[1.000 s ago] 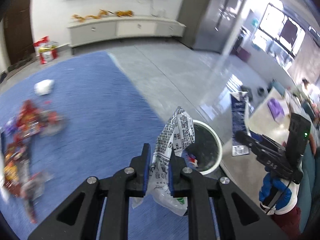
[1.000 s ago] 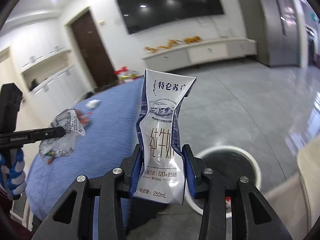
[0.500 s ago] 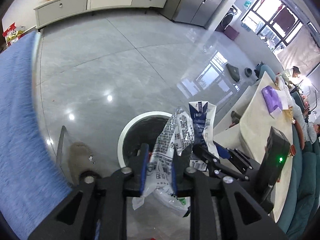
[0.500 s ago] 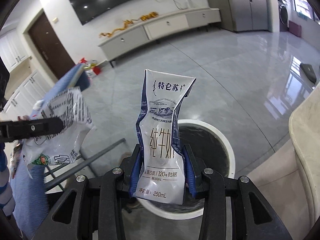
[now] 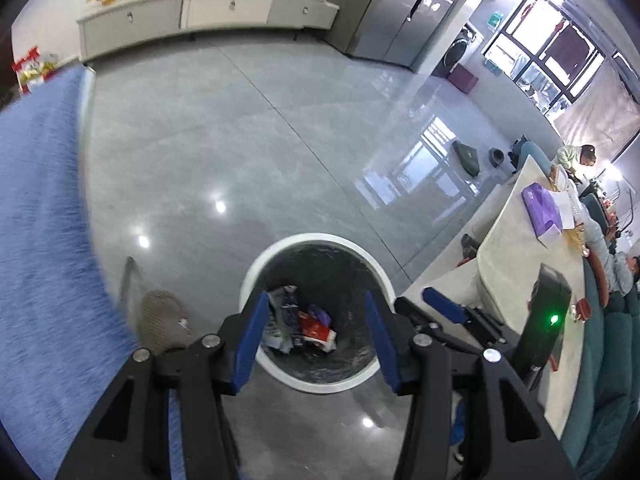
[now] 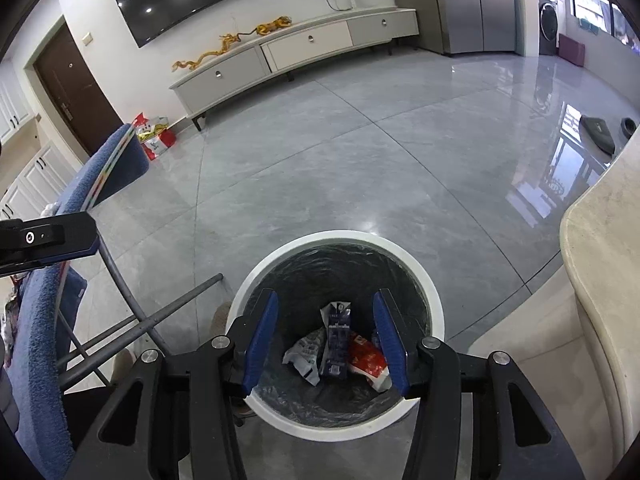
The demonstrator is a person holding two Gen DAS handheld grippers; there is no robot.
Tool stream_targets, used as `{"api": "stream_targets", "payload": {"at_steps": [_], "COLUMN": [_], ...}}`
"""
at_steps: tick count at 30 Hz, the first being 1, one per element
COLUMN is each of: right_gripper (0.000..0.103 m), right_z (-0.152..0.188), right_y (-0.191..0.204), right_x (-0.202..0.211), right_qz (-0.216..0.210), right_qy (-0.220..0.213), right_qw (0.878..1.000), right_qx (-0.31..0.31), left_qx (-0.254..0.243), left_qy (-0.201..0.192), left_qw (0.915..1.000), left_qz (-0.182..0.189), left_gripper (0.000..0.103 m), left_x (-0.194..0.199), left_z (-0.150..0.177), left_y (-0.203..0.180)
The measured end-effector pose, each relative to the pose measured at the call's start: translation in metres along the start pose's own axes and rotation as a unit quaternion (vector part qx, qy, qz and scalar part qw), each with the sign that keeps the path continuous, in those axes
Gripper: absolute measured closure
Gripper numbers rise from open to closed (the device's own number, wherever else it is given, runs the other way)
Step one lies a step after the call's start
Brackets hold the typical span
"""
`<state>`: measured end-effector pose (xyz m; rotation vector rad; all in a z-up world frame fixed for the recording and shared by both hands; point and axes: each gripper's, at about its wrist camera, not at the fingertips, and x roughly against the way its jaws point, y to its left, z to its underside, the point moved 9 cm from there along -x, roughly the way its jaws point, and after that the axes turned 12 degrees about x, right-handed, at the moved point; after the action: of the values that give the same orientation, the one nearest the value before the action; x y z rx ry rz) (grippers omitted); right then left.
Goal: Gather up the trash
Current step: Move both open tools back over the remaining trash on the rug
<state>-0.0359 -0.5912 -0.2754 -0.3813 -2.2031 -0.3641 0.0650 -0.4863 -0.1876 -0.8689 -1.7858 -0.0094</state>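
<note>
A round white bin (image 5: 316, 237) with a black liner stands on the grey floor right under both grippers. My left gripper (image 5: 316, 297) hangs over it, its jaws opening with nothing between them. My right gripper (image 6: 325, 294) is also above the bin (image 6: 340, 236), its jaws opening and empty; the left wrist view shows it (image 5: 416, 301) close on the right. At the bottom of the bin lie the blue-and-white milk carton (image 6: 337, 340), the white printed wrapper (image 6: 306, 354) and a red wrapper (image 6: 366, 360).
A blue cloth-covered surface (image 5: 36, 240) on grey metal legs (image 6: 160, 320) is at the left. A beige counter (image 6: 600, 260) borders the right. A brown slipper (image 5: 164, 320) lies beside the bin. A low TV cabinet (image 6: 300, 52) lines the far wall.
Both grippers came over the bin and down, then opened. The printed wrapper left the left jaws and the milk carton left the right jaws; both now lie in the bin.
</note>
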Motion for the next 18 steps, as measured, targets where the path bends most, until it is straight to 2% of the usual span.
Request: {"api": "stream_targets", "payload": {"at_steps": [8, 11, 16, 18], "right_gripper": [0.053, 0.052, 0.052, 0.052], "right_z": [-0.013, -0.017, -0.025, -0.031], "right_y": [0.024, 0.037, 0.062, 0.077], "right_x": [0.043, 0.06, 0.081, 0.09], "right_qz": [-0.005, -0.01, -0.024, -0.032], "right_qy": [-0.039, -0.053, -0.07, -0.078], "right_qw": [0.999, 0.998, 0.997, 0.995], "right_qx": [0.016, 0.022, 0.034, 0.046], "left_qx": [-0.01, 0.002, 0.019, 0.033], "left_qy": [-0.074, -0.086, -0.105, -0.111], "left_qw": [0.9962, 0.9946, 0.9887, 0.9871], "left_qz": [-0.046, -0.059, -0.106, -0.111], "left_gripper": [0.055, 0.054, 0.054, 0.054], "left_x": [0.075, 0.1, 0.141, 0.155], "left_z": [0.012, 0.019, 0.037, 0.045], "left_y": [0.049, 0.075, 0.127, 0.146]}}
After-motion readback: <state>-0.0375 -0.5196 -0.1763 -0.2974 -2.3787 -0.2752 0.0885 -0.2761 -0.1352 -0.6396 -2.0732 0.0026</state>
